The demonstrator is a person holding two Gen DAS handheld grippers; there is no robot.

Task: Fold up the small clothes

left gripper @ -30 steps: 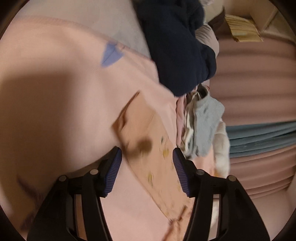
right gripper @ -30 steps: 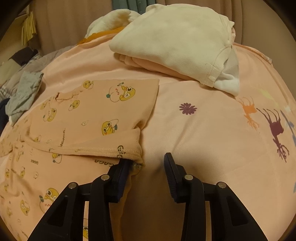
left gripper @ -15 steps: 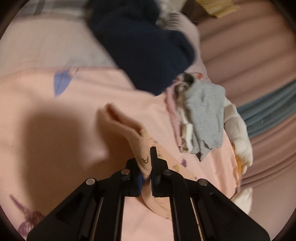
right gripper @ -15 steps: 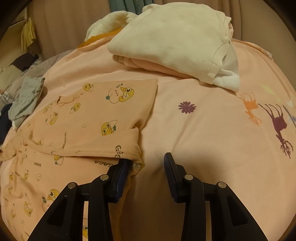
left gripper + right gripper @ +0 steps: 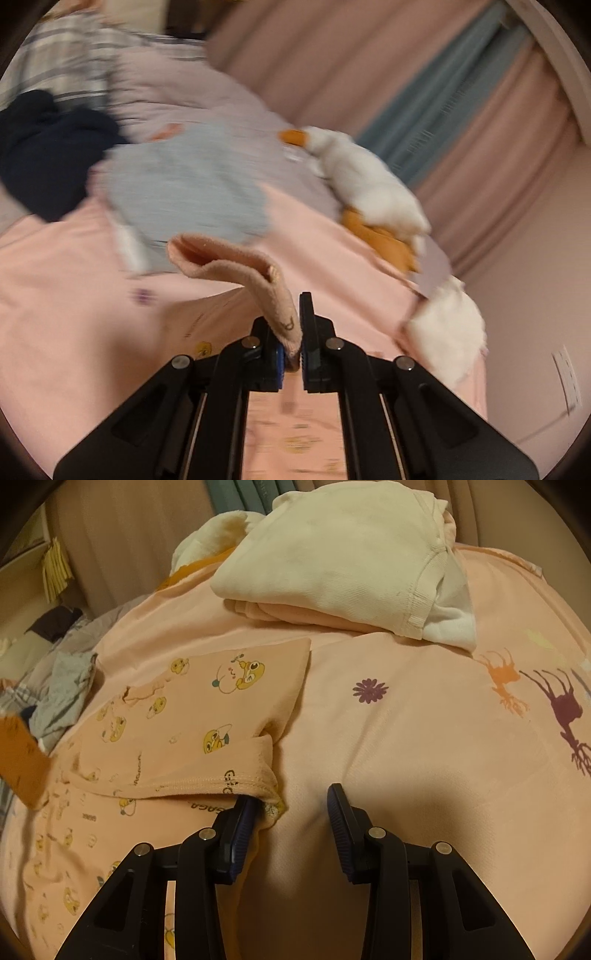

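Observation:
A small peach garment with yellow cartoon prints (image 5: 177,731) lies partly folded on the pink bedsheet (image 5: 406,760). My left gripper (image 5: 291,332) is shut on the garment's sleeve end (image 5: 236,269) and holds it lifted above the bed; the lifted sleeve also shows at the left edge of the right wrist view (image 5: 18,760). My right gripper (image 5: 291,805) is open and rests low on the sheet, its left finger (image 5: 240,819) touching the garment's folded hem. Nothing is between its fingers.
A folded stack of cream and pink clothes (image 5: 332,561) sits at the back of the bed. A grey garment (image 5: 184,188), a navy garment (image 5: 48,155) and a white plush duck (image 5: 362,184) lie beyond. Pink and blue curtains (image 5: 424,96) hang behind.
My left gripper closed on the sleeve end, then lifted it and swung right, so its view now faces the curtains. My right gripper has stayed open in place.

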